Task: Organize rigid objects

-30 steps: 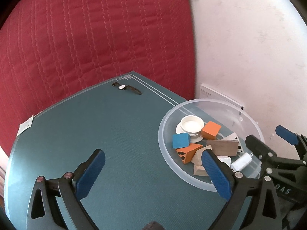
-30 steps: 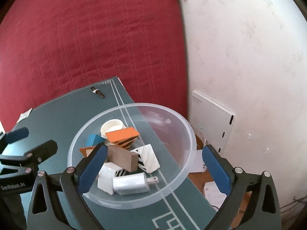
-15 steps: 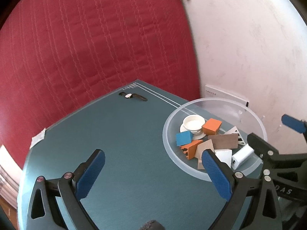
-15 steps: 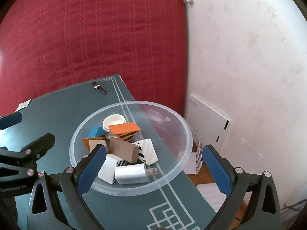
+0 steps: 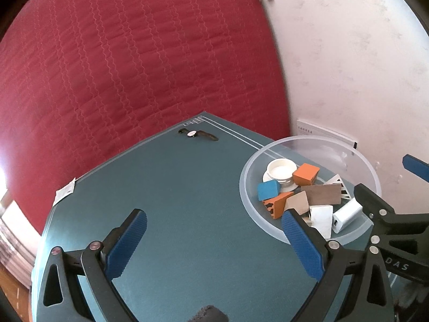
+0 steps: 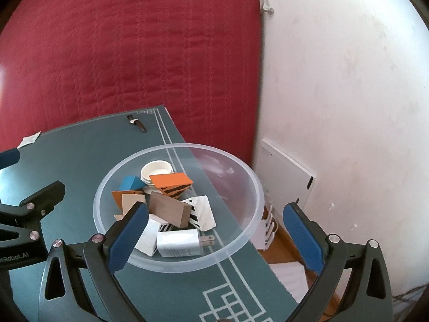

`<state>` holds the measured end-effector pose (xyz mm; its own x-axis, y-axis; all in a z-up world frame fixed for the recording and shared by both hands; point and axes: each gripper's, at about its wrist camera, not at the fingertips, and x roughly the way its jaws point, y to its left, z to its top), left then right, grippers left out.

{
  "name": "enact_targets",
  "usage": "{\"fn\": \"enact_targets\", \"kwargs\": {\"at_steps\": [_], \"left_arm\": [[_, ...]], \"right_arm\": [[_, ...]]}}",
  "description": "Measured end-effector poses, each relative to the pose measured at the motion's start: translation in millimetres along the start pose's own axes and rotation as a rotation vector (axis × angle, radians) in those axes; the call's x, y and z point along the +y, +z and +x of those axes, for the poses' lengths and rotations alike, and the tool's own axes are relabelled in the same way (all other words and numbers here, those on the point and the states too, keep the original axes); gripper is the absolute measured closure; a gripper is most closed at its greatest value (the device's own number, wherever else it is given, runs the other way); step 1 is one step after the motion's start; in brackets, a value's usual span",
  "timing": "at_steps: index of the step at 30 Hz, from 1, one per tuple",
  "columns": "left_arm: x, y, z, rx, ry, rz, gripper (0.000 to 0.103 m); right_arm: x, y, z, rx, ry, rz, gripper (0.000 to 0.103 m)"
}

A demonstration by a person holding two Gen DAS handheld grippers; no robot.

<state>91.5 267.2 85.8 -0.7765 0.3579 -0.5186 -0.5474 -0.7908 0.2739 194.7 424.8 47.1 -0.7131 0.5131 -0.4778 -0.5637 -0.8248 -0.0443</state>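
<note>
Tabletop [image 5: 187, 201], teal with pale printed lines, carries everything here, and a red quilted cover [image 5: 134, 67] rises behind it. At the far left edge lies a small white packet [image 5: 65, 190]. The left claw [image 5: 214, 238] hangs above the bare middle of the tabletop with its blue-padded jaws spread wide and nothing between them. Beyond it, near the far corner, a wristwatch [image 5: 198, 134] lies flat, well apart from the rest.

To the right sits a clear plastic bowl [image 6: 241, 244] close to the tabletop's right edge. Inside it are a white cup [image 6: 156, 170] at the back, a blue block [image 6: 130, 183] just beside it, an orange striped block [image 6: 171, 183] leaning over the cup's base, a brown block [image 6: 170, 212] tilted across the middle, a white striped block [image 6: 202, 212] to its right, and a white charger [image 6: 178, 244] lying nearest the camera with its prongs pointing right.

The right claw [image 6: 214, 238] hovers over the near side of the bowl, jaws equally wide apart and gripping nothing; its left pad overlaps the bowl's near rim in view. Further right stand a white box [image 6: 284, 171] and the white wall [image 6: 348, 94].
</note>
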Motion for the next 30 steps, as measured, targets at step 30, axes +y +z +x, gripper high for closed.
{"fn": "enact_targets", "kwargs": {"at_steps": [30], "left_arm": [[-5.5,-6.5,3.3,0.044,-0.019,-0.012,0.001]], "right_arm": [[2.4,-1.7,-5.1,0.02,-0.031,-0.065,0.002]]}}
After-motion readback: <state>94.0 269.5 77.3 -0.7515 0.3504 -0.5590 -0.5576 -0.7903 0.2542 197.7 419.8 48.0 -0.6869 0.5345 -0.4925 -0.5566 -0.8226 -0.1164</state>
